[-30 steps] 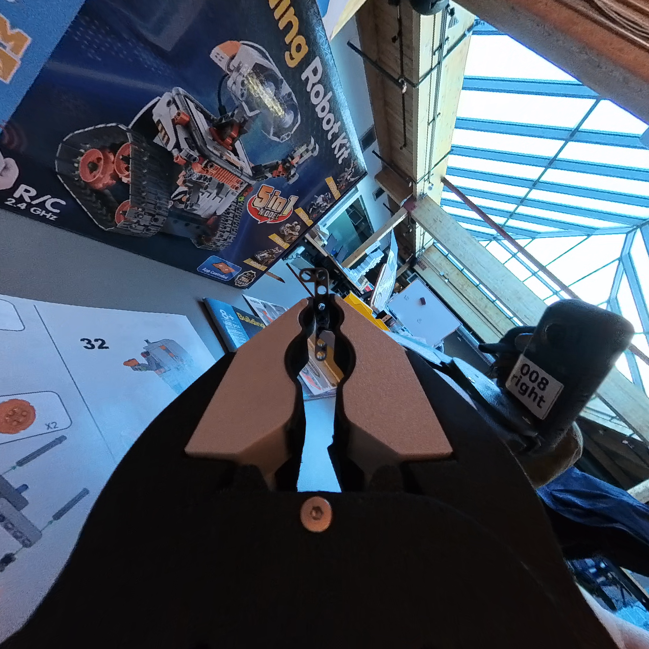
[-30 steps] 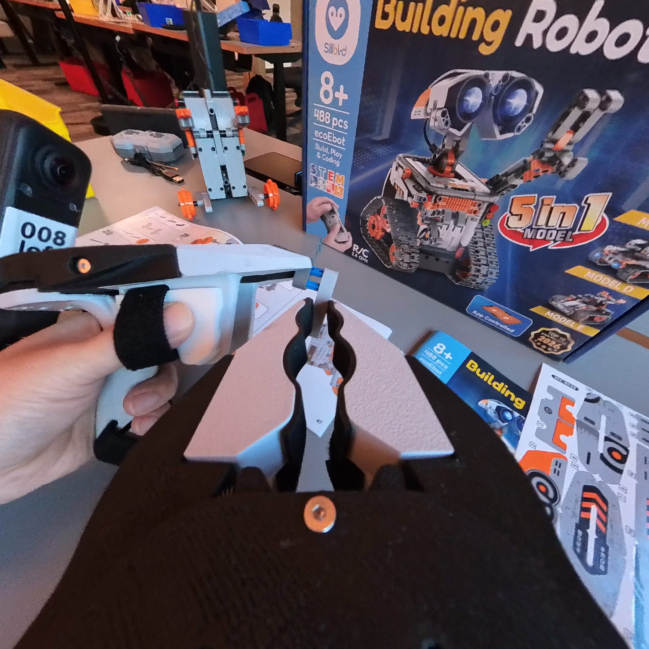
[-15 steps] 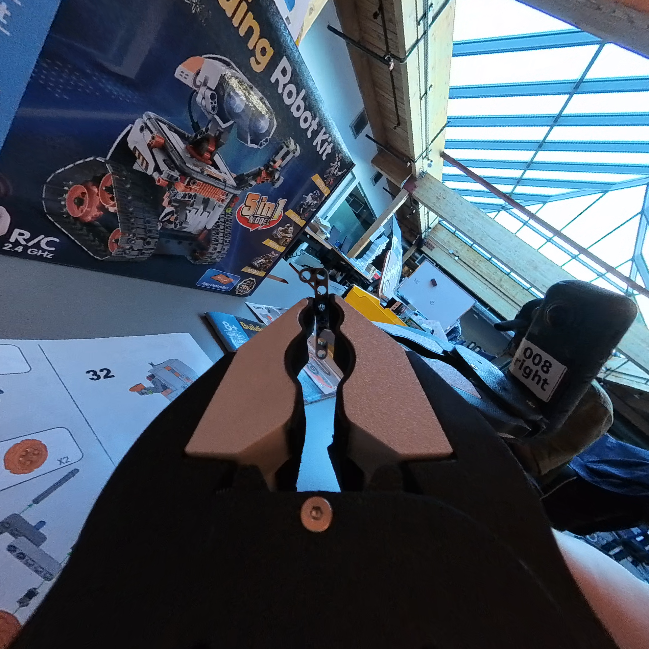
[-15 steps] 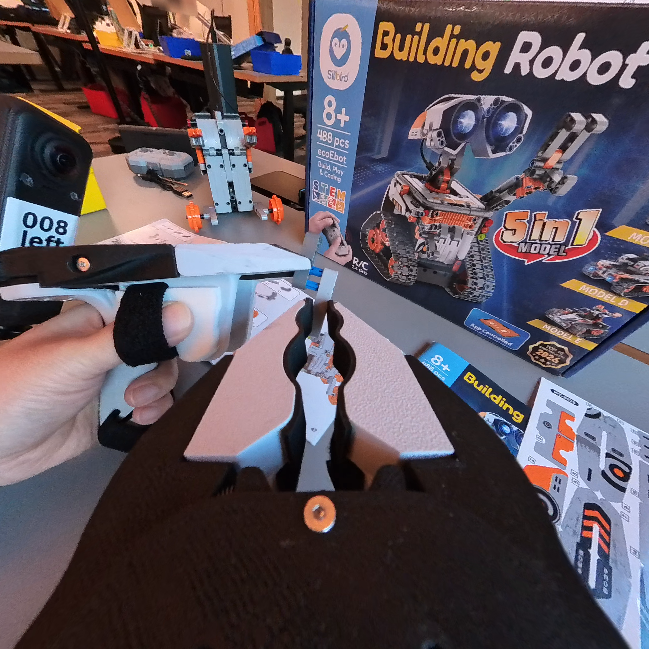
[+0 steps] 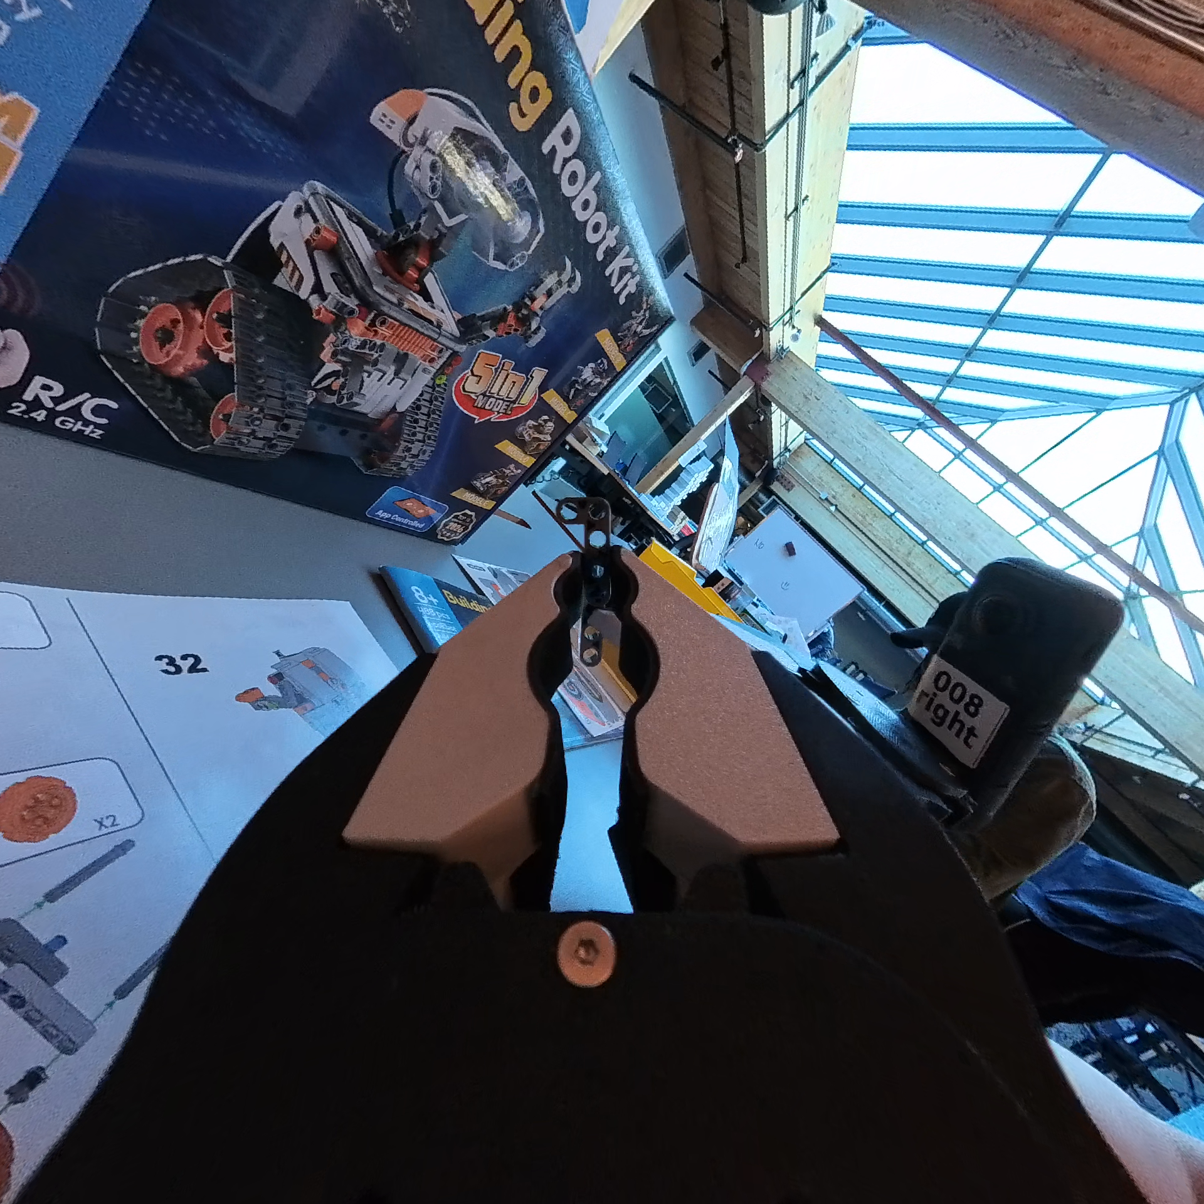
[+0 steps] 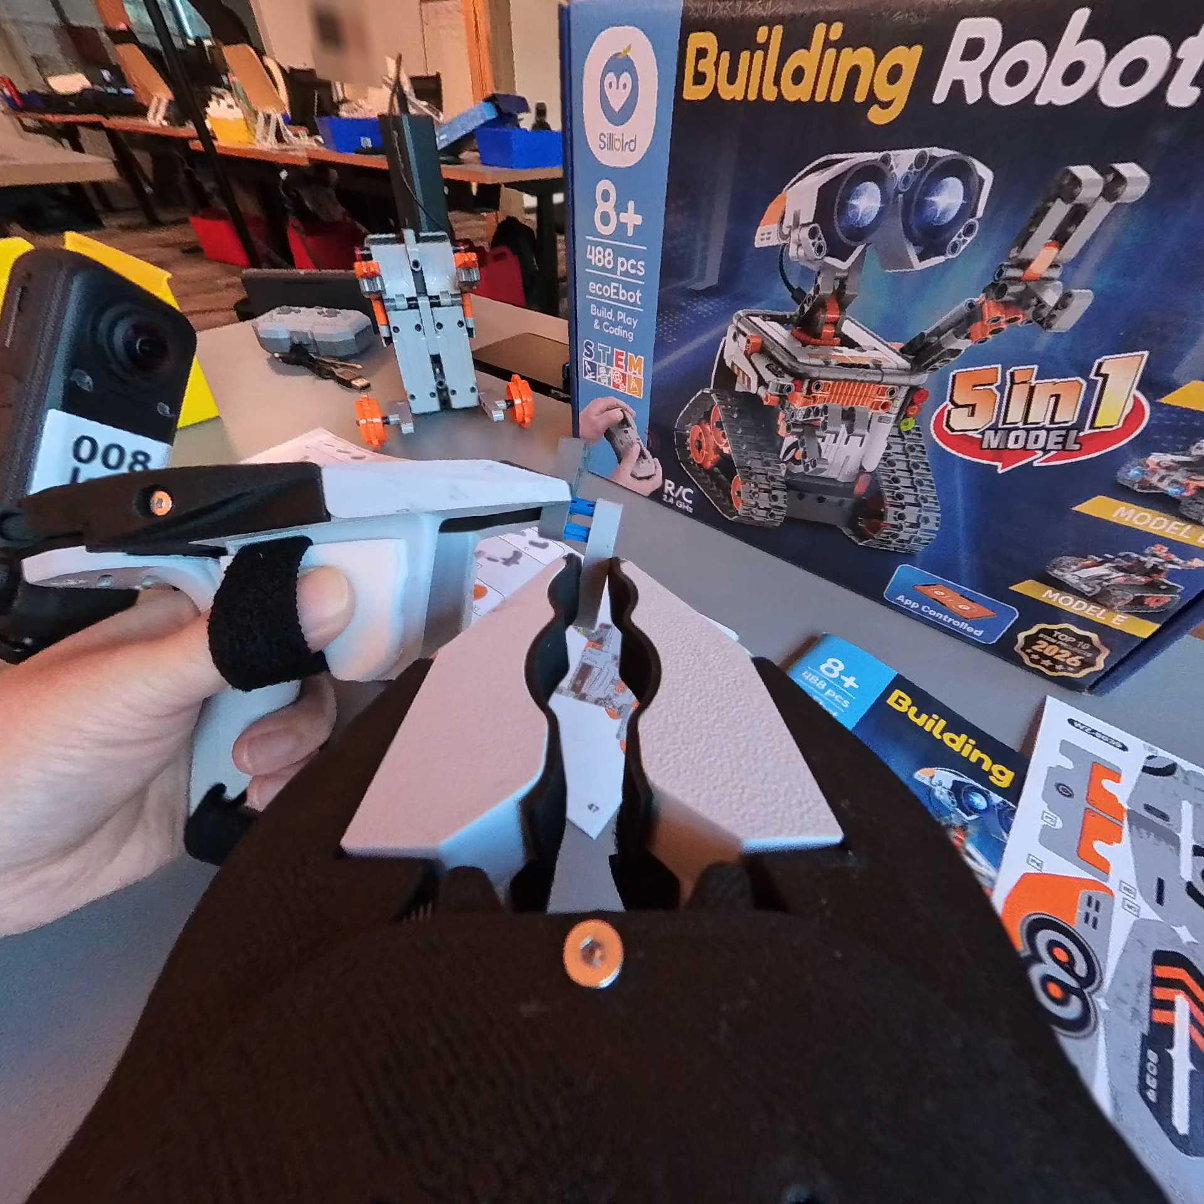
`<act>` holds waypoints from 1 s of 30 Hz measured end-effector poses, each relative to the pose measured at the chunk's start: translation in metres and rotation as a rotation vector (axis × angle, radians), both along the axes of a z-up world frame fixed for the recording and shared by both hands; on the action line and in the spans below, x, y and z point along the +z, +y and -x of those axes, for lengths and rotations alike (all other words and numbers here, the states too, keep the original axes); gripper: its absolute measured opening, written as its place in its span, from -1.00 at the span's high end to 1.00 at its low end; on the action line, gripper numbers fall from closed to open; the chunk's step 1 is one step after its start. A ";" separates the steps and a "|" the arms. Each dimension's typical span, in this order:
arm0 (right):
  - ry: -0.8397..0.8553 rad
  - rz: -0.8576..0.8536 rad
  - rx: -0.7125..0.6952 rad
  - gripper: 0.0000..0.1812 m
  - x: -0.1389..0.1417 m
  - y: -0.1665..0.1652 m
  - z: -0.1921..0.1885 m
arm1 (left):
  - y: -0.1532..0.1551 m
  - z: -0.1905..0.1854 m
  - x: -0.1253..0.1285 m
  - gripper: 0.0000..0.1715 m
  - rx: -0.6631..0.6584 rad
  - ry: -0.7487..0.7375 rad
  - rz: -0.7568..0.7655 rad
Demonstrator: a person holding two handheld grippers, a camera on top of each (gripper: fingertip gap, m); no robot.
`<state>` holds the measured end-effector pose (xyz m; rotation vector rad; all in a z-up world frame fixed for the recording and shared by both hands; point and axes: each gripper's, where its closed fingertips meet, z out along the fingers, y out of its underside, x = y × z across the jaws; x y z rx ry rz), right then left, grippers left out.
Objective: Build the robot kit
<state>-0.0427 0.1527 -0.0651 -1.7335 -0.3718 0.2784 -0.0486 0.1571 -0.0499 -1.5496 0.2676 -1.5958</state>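
My left gripper (image 5: 594,568) is shut on a thin grey holed beam (image 5: 594,554) that sticks out past its tips. In the right wrist view the left gripper (image 6: 565,496) comes in from the left, held by a hand (image 6: 98,749). There its grey beam (image 6: 573,466) is joined by two blue pins (image 6: 580,518) to a second grey beam (image 6: 601,554). My right gripper (image 6: 593,576) is shut on that second beam. Both are held above the grey table (image 6: 749,606). The right gripper's camera body (image 5: 1003,664) shows at the right of the left wrist view.
The big kit box (image 6: 912,326) stands upright behind. A partly built grey and orange model (image 6: 427,339) and a grey controller (image 6: 313,329) sit at the back left. An open instruction page (image 5: 163,716), a small booklet (image 6: 912,723) and a sticker sheet (image 6: 1107,879) lie on the table. Left and right tips are no more than a few centimetres apart.
Both grippers stay shut on the joined beams. The pair has shifted slightly: the left view tipped and swung back, and the right view moved a little nearer the box.
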 end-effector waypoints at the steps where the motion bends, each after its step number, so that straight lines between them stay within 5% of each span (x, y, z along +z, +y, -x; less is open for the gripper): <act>1: 0.015 0.000 0.003 0.93 0.000 0.000 0.000 | 0.000 0.000 0.000 0.95 0.000 0.000 0.000; 30: 0.033 0.001 0.012 0.94 -0.020 0.008 -0.001 | 0.008 0.000 -0.022 0.95 0.016 0.071 0.046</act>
